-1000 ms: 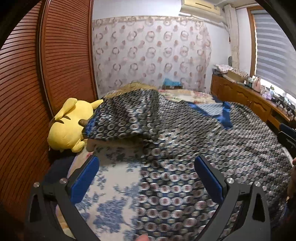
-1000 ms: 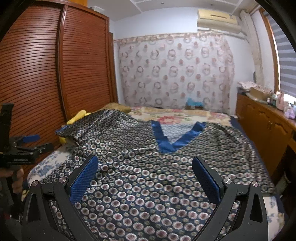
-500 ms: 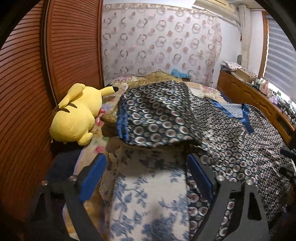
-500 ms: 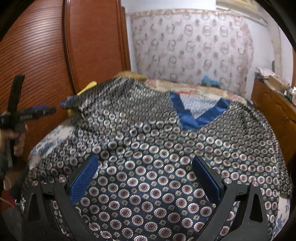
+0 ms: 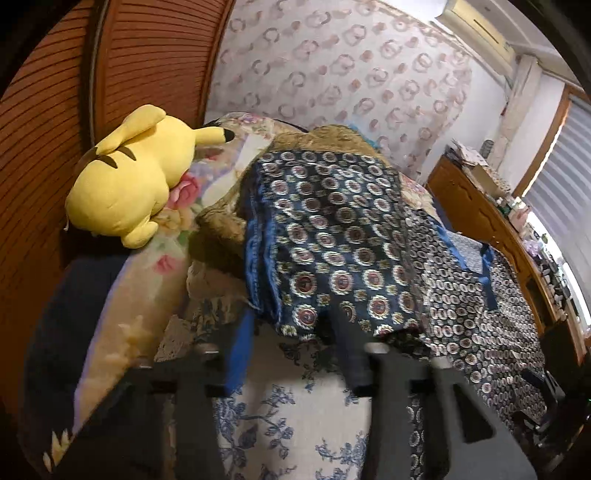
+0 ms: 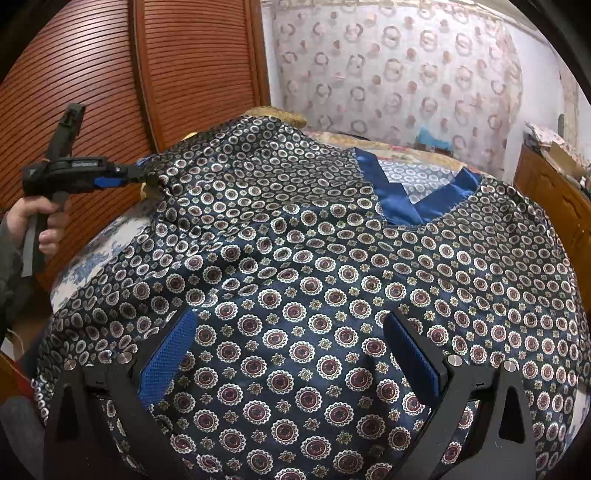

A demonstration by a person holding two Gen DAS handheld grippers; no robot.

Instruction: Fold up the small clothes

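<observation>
My left claw (image 6: pixel 142 173) is gripping the shirt (image 6: pixel 314 295) sleeve at frame left; my right claw (image 6: pixel 291 354) is hovering released, bottom centre.

A home bedroom: a bed (image 5: pixel 280 417) with a plush toy (image 5: pixel 129 177) on it, a wardrobe (image 6: pixel 192 62) beside it, and a curtain (image 6: pixel 399 74) behind it.

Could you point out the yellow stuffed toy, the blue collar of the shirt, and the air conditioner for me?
Stuffed toy (image 5: pixel 125 184): left wrist view, on the middle of its yellow body.
Collar (image 6: pixel 397 205): right wrist view, on the left band of the blue V-neck.
Air conditioner (image 5: pixel 480 31): left wrist view, on its front panel, high on the wall.
</observation>
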